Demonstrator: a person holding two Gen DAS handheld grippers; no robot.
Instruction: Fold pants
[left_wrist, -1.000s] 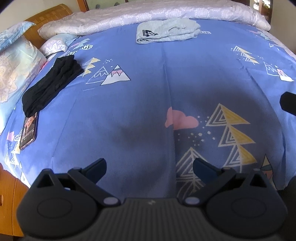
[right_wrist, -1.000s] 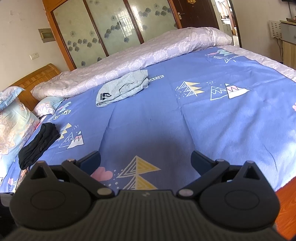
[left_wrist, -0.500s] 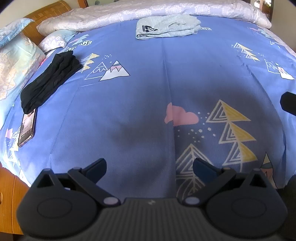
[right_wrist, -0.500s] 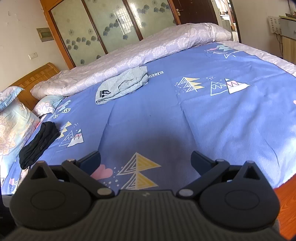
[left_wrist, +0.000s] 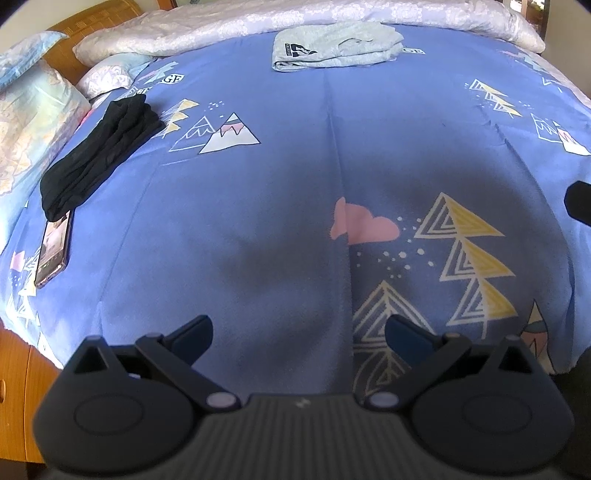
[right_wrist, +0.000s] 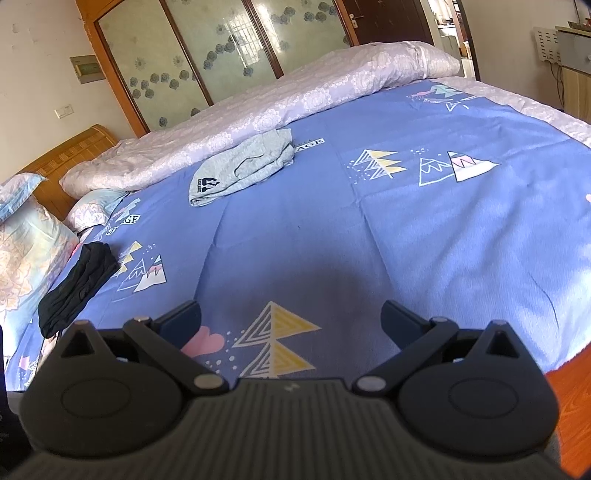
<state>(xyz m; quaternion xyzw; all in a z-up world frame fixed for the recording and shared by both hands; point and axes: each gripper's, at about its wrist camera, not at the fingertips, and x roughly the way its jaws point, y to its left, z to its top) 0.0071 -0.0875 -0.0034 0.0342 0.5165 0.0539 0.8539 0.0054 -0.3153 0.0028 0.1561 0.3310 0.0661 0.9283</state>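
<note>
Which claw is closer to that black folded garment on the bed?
Left, probably. The left claw sits open over the bedspread with the black garment ahead to its left. The right claw, also open, sees it farther off at its far left.

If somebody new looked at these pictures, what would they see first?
Probably the big blue bedspread with its mountain and tree drawings. A grey folded garment lies at its far side, and a black one at its left edge by a phone. Both claws, left and right, hang open above it.
</note>
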